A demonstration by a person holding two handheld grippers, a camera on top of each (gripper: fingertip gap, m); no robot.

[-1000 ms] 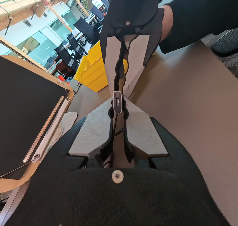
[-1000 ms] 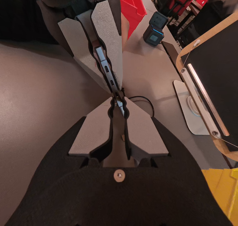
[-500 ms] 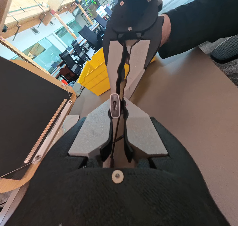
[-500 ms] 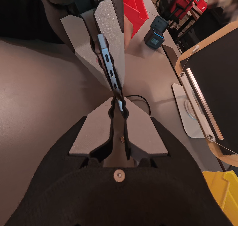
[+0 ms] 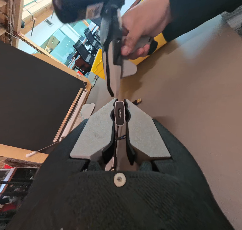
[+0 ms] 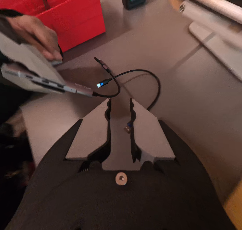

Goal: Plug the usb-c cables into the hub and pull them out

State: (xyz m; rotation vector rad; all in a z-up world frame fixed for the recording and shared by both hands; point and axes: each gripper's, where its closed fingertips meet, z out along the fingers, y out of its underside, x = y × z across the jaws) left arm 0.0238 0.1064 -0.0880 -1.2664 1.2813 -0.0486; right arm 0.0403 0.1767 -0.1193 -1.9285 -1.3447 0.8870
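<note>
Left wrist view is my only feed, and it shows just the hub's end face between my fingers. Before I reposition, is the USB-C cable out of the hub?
Observer: Yes. In the right wrist view the black cable's blue-lit plug is free, clearly apart from the slim grey hub.
Operator: My view of the other gripper is blurred. Is it holding anything?
Observer: No. The right gripper is open, with nothing between its jaws.
Operator: What lies beyond the hub on that side?
Observer: A red plastic bin stands behind it.
</note>
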